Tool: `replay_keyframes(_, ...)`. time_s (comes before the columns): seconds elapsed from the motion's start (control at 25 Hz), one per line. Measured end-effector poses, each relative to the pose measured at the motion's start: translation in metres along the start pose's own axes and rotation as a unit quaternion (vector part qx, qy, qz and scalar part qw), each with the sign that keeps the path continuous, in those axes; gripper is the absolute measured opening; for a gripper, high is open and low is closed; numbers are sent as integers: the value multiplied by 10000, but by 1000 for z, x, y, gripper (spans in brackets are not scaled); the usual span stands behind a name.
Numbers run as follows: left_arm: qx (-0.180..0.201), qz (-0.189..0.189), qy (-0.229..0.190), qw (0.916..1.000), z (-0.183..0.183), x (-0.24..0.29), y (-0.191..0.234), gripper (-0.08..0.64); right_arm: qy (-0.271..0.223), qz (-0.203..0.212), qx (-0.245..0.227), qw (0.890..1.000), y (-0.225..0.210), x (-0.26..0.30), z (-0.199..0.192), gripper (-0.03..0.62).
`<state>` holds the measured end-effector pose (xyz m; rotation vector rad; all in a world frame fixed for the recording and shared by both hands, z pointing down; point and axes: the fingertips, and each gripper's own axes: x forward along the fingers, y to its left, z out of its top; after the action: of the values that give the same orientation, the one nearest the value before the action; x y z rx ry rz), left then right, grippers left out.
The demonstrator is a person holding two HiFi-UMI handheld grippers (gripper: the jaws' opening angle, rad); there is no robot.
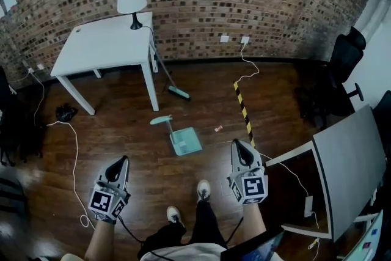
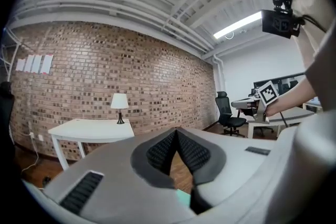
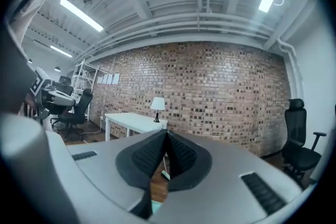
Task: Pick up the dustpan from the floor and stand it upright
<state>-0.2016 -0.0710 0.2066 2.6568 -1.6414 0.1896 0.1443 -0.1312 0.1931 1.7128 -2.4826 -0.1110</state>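
The teal dustpan (image 1: 185, 140) lies flat on the wooden floor, its handle (image 1: 162, 121) pointing toward the white table. Both grippers are held up well above it, nearer to me. My left gripper (image 1: 124, 159) is shut and empty, to the dustpan's lower left. My right gripper (image 1: 239, 144) is also shut and empty, to the right of the pan. In the left gripper view the pads (image 2: 164, 150) are closed together and a sliver of the teal dustpan (image 2: 184, 199) shows below them. The right gripper view shows closed pads (image 3: 179, 153) aimed at the brick wall.
A teal-headed broom (image 1: 178, 92) leans against the white table (image 1: 104, 46), which carries a lamp (image 1: 131, 0). A black-and-yellow strip (image 1: 243, 110) lies on the floor to the right. A grey desk (image 1: 348, 162) and office chairs (image 1: 342, 64) stand at the right. Cables (image 1: 74, 156) trail at the left. My shoes (image 1: 203, 189) stand just behind the pan.
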Motion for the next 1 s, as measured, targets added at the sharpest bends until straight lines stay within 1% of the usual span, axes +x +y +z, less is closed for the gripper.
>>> replay_keyframes(0.12,38,113,-151,9998,25,-27,2,-3,6,-249,49,9997,3,-20,28,-3)
replay_keyframes(0.2,-69,190,-246,9995,37,-36,6,-2,43,-336,194,9992,4,-24,39,-3)
replay_keyframes(0.32,-152,312,-252,9991,42,-40,2,-2,-34,-146,514,9986,9,-29,54,-4)
replay_keyframes(0.4,-145,416,-251,9987,46,-42,-5,-2,-109,50,548,9984,12,-33,65,-3)
replay_keyframes(0.56,-78,437,-355,9984,56,-33,-17,-2,-299,263,236,9989,12,-39,81,-3)
replay_keyframes(0.68,-82,440,-486,9978,67,-23,-19,-2,-398,576,-72,9975,25,-30,91,-3)
replay_keyframes(0.8,-5,461,-553,9974,78,-17,-22,-2,-395,735,-96,9965,36,-24,99,-3)
replay_keyframes(0.88,142,461,-552,9973,83,-12,-27,-2,-396,772,-71,9962,42,-22,101,-3)
replay_keyframes(1.0,278,468,-503,9973,84,-9,-31,-2,-281,904,-222,9953,59,-21,99,-4)
